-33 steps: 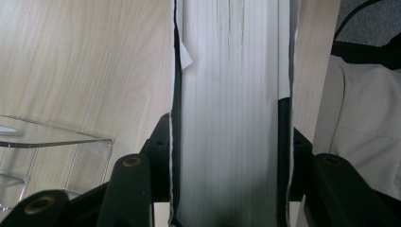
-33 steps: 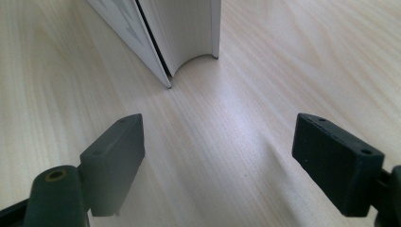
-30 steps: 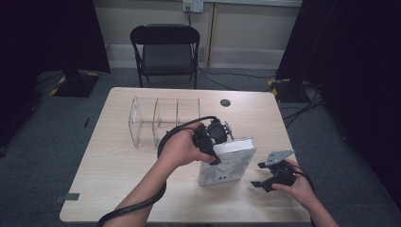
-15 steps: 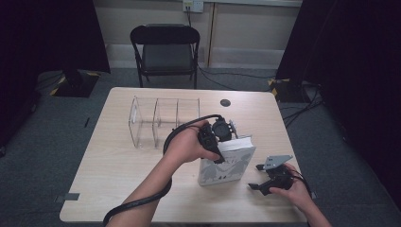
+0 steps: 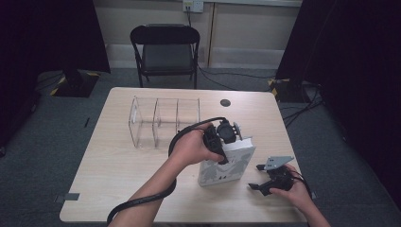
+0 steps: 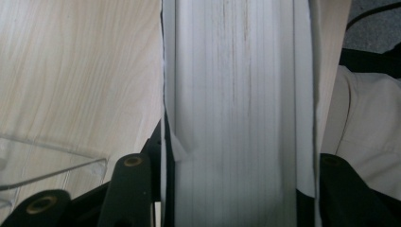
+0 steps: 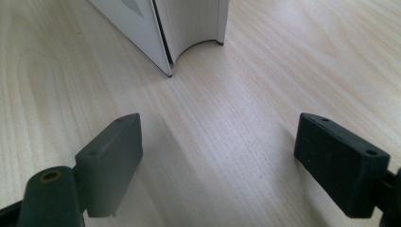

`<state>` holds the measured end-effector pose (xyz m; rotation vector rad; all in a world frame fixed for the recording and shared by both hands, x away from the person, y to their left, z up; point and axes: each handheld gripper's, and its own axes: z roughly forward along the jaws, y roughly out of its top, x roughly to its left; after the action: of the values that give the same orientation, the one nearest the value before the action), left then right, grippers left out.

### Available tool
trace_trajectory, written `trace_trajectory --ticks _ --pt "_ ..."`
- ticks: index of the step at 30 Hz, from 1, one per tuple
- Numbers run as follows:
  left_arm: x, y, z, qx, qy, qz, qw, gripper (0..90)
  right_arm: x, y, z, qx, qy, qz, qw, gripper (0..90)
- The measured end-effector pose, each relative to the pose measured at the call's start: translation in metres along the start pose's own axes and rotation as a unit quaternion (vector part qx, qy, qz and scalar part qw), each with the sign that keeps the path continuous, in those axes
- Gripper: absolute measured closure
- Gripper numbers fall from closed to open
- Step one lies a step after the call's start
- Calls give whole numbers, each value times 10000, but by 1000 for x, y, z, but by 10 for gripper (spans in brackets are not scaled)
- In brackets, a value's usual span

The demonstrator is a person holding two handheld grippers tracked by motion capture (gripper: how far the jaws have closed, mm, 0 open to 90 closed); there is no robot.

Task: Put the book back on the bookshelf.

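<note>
Left gripper point(image 5: 226, 142): your jaws have just closed and now clamp the top of the white book point(image 5: 226, 164), one pad on each cover.
Book: it stands upright on the tabletop point(image 5: 118, 170), just right of the clear divider rack point(image 5: 163, 122).
Right gripper point(image 5: 265, 182): your jaws stand wide apart with nothing between them, low over the tabletop, near the book's right side but apart from it.

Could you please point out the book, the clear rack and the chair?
book point(image 5: 227, 168): high view, on its white front cover.
clear rack point(image 5: 163, 120): high view, on a middle divider.
chair point(image 5: 165, 56): high view, on its seat.
</note>
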<state>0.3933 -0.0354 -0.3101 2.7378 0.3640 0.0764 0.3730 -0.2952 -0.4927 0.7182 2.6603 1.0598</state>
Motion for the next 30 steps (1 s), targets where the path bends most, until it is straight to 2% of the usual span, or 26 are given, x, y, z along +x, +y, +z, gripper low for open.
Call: trace_trajectory --ticks 4,8,9,13,17,24,26,29,30 --pt "-4 4 0 55 45 43 10000 534 0 -3 0 -94 -11 26 10000 151" --pt "-5 7 -2 132 48 -34 9999 535 1 -6 1 -238 -36 49 9997 137" --pt "-5 7 -3 125 59 -118 9998 535 1 -8 1 -318 -29 35 9995 132" --pt "-4 7 -5 169 11 -319 9993 536 1 -8 1 -313 -24 45 9995 131" --pt "-2 4 -11 97 -14 -554 9984 536 1 -8 1 -314 -25 44 9995 131" --pt "1 -3 -22 115 64 -654 9978 536 1 -8 1 -308 -20 48 9995 130" --pt "2 -8 -24 93 88 -789 9968 536 1 -8 1 -311 -20 45 9995 130" --pt "3 -11 -27 123 155 -799 9966 536 1 -8 1 -310 -21 46 9995 130" --pt "4 -13 -29 139 200 -868 9959 536 1 -8 1 -310 -21 45 9995 130"
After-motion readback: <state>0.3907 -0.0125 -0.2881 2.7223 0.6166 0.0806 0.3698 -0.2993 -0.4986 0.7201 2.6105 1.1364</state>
